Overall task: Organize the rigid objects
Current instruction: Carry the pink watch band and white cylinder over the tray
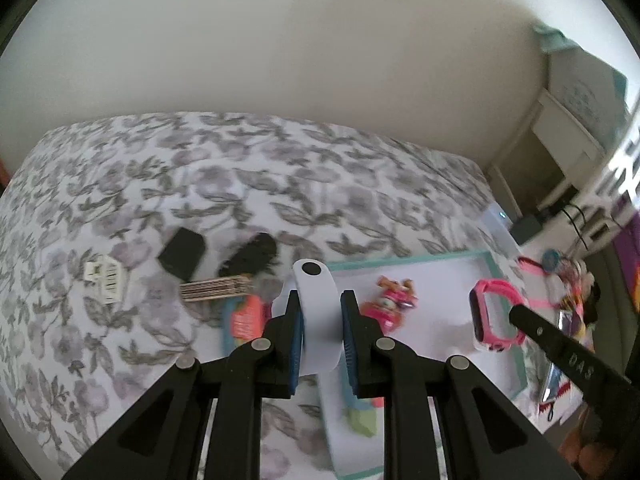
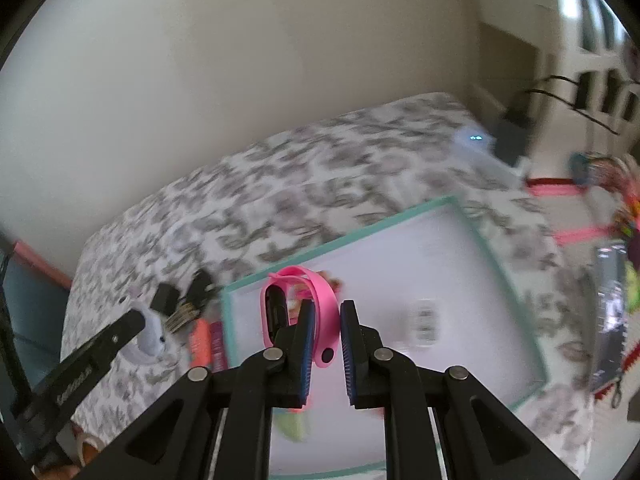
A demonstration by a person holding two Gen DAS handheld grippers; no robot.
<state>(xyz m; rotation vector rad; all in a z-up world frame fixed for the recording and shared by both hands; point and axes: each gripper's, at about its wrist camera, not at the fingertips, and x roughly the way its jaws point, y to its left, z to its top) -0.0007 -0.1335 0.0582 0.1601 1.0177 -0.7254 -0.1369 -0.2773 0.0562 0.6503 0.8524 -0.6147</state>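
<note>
While the left tongs [image 1: 320, 316] clench a white wristband [image 1: 316, 304], the right tongs [image 2: 325, 336] grip a pink wristband [image 2: 316, 300], both above the teal-rimmed tray [image 2: 496, 256] on the bed [image 1: 200, 168].

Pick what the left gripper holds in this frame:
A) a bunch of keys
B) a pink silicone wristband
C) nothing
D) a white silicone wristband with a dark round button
D: in the left wrist view the left gripper has its blue pads pressed on the white silicone wristband, while the pink silicone wristband sits in the right gripper.
</note>
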